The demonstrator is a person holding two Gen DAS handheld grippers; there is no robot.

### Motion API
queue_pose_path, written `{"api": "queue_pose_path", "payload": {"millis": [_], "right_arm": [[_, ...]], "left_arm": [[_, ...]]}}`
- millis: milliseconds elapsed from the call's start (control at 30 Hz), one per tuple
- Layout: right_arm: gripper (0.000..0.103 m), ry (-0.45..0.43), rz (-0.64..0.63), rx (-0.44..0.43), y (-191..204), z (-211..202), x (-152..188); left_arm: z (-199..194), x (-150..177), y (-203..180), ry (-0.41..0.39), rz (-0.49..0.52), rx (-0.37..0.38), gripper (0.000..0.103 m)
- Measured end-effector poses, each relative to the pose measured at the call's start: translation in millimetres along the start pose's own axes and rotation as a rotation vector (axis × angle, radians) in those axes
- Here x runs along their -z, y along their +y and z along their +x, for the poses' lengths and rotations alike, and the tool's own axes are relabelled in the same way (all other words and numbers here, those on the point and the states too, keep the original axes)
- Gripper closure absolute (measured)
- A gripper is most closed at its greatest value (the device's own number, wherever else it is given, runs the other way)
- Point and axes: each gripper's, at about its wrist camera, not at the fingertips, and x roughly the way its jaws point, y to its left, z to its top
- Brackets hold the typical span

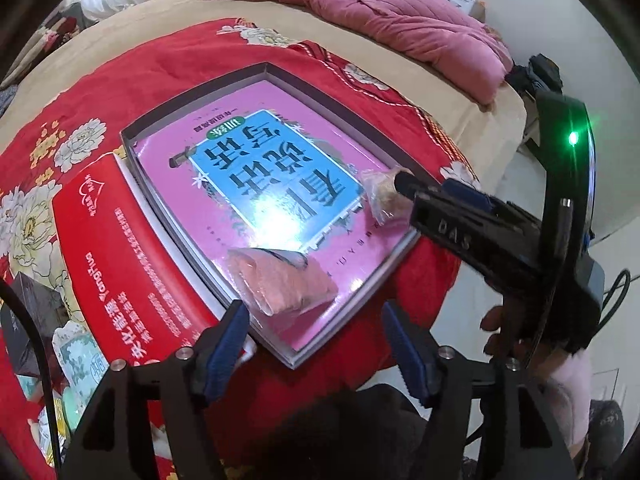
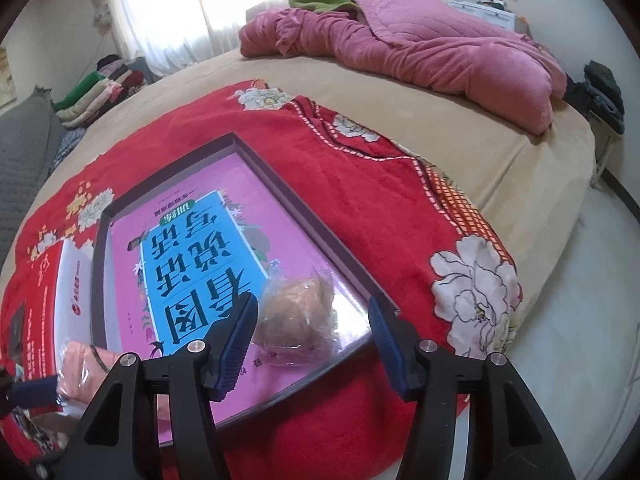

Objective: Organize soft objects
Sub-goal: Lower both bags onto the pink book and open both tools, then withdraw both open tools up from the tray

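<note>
Inspecting two wrapped soft items in the tray (image 2: 240, 142).
We find left claw (image 1: 314, 354) and right claw (image 2: 316, 344) both wide, gripping nothing; brown bun (image 2: 298, 316) between right fingers.

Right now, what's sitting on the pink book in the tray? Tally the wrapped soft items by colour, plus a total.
Pink wrapped item, near edge of the pink book, by the left gripper: 1
Brown wrapped item, between the open fingers of the right gripper: 1
Total: 2
</note>
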Motion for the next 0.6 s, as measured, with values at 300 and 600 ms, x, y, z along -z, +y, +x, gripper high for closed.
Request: {"api": "queue_pose_path", "payload": {"millis": [300, 600], "right_arm": [[0.044, -0.053, 0.071, -0.008, -16, -19, -7], [0.043, -0.040, 0.058, -0.009, -15, -19, -7]], "left_arm": [[25, -6, -13, 0.060, 0.024, -0.003, 0.027], [13, -6, -7, 0.033, -0.001, -0.002, 0.024]]}}
